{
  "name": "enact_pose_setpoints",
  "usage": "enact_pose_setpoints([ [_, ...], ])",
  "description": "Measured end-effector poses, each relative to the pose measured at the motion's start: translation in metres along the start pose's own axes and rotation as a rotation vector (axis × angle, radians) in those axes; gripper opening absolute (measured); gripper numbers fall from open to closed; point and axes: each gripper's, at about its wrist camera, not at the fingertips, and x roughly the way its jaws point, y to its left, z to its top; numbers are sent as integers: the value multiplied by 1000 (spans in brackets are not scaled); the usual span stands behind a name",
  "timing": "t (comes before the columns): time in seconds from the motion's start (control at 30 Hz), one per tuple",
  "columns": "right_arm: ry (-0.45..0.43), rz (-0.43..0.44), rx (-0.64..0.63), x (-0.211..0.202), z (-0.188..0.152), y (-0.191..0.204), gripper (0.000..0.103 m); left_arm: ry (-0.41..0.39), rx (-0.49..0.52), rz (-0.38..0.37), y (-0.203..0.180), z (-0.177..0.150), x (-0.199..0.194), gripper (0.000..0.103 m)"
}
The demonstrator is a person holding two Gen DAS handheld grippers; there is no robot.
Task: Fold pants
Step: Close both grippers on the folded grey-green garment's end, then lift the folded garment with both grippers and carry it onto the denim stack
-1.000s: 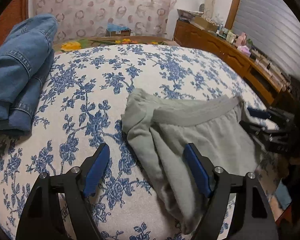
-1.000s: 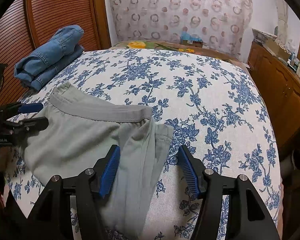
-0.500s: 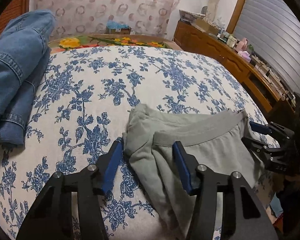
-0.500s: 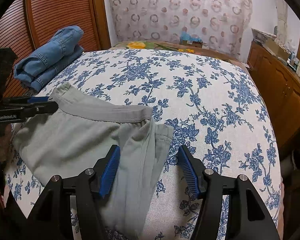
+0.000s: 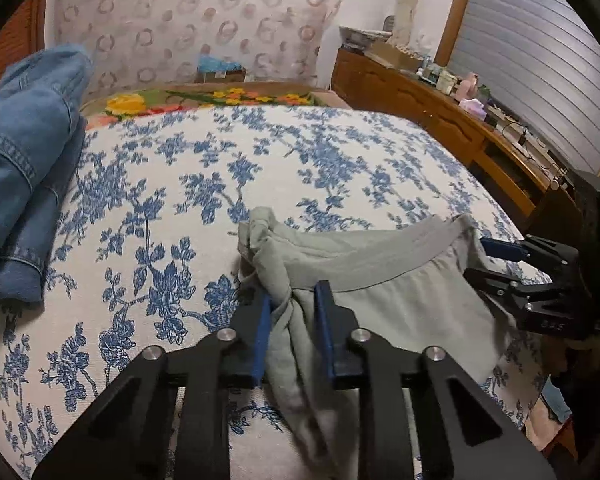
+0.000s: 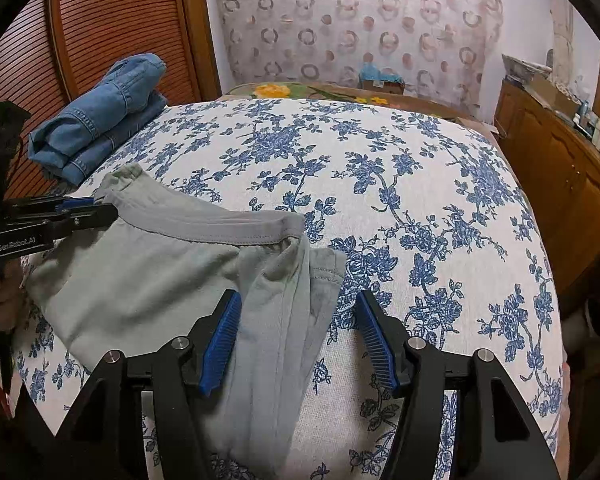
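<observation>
Floral bedspread (image 6: 400, 200) carries grey pants (image 6: 148, 272), lower left of frame, partly folded. Left gripper (image 5: 290, 320) closing on bunched waistband corner; right gripper (image 6: 298, 340) straddles cloth, closing slightly, ungripped. Further folds remain.

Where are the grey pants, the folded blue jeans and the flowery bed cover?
grey pants (image 6: 140, 280): right wrist view, on the flat front panel below the waistband.
folded blue jeans (image 6: 104, 120): right wrist view, on the top fold of the stack.
flowery bed cover (image 6: 400, 200): right wrist view, on a bare patch right of the pants.
</observation>
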Motion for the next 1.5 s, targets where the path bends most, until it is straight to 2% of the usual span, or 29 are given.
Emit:
enact_pose_setpoints([
  [0.2, 1, 19, 9, -2, 0, 0, 46, -45, 19, -13, -10, 3, -16, 19],
  [0.4, 12, 54, 14, 2, 5, 1, 28, -78, 62, -1, -24, 3, -28, 18],
  [0.47, 13, 72, 21, 2, 5, 1, 17, -84, 65, -4, -26, 3, -31, 18],
  [0.57, 3, 101, 34, 2, 4, -1, 11, -103, 68, 1, -29, 3, -38, 18],
  [0.8, -79, 122, 53, -19, 1, 0, 10, -167, 79, -8, -39, 7, -61, 16],
  [1.17, -230, 104, 31, -70, 5, 3, 9, -266, 117, -4, -54, 22, -100, 15],
  [1.5, -302, 116, -37, -80, 36, 17, 9, -321, 113, 36, -37, 35, -120, 15],
])
